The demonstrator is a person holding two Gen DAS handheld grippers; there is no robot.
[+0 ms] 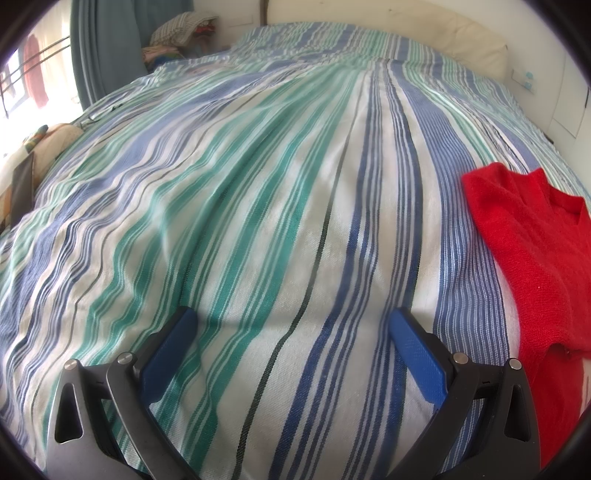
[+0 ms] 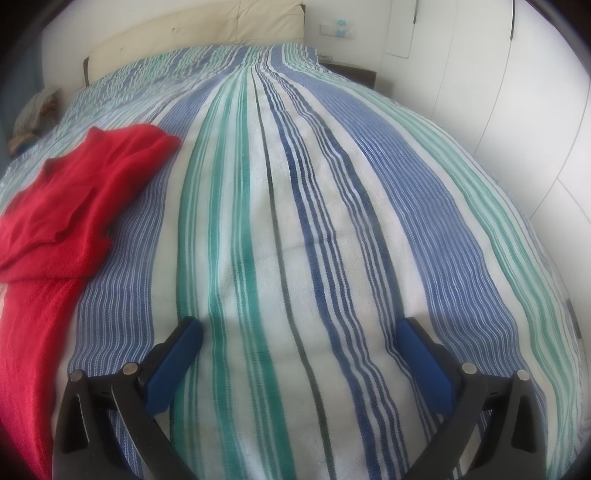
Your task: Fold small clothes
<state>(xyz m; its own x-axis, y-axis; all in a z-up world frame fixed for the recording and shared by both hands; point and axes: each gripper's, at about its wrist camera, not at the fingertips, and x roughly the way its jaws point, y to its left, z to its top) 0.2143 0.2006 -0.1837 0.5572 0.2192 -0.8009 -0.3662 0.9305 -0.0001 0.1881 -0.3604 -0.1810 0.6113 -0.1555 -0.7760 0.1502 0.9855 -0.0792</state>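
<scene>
Both tongs are spread wide with nothing held: the left tongs (image 1: 291, 325) and the right tongs (image 2: 301, 332) hover over bare striped bedspread (image 1: 258, 184), blue pads clear of any cloth. A red knitted garment (image 1: 535, 251) is seen to the right of the left tongs and, in the other view (image 2: 74, 206), to the left of the right tongs, so it is judged to lie between the two, near but untouched. Part of it is doubled over into a layered flap with a V-neck showing, while a longer stretch runs flat toward the near edge; the fold is therefore judged begun but not finished, with smoothing and a further fold left. Ahead of both tongs the bedspread is open and unobstructed. A pile of cloth (image 1: 184, 29) sits far off by the curtain (image 1: 107, 48), and the headboard (image 2: 195, 37) and wall bound the far end.
</scene>
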